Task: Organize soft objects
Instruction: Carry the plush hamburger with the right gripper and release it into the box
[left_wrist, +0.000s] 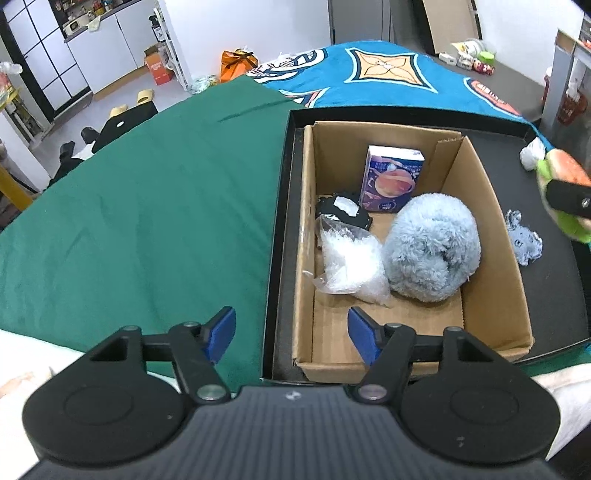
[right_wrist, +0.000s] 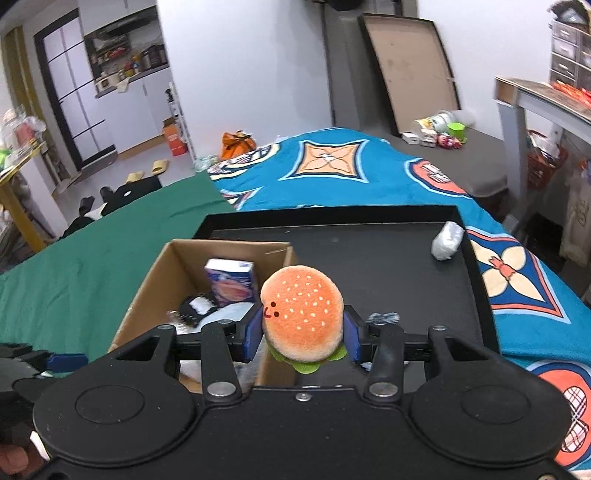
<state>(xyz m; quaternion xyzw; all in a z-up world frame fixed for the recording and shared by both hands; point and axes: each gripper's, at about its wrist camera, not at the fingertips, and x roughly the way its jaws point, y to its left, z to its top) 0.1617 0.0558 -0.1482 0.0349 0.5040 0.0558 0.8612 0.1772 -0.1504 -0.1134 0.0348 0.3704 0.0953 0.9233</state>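
Burger plush (right_wrist: 302, 314) sits clamped between the right claw (right_wrist: 301, 334) pads, raised for transfer to the cardboard box (right_wrist: 147, 280) ahead-left. Left claw (left_wrist: 291, 338) stands wide, empty, at the box's near wall.

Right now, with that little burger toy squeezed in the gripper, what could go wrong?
The right gripper pinches the burger plush only at its lower sides, so it might squirm out short of the cardboard box. The box is fairly full: the fluffy blue plush and the plastic bag fill its middle, so the burger may perch on top. The open left gripper hovering at the box's near edge could get bumped.
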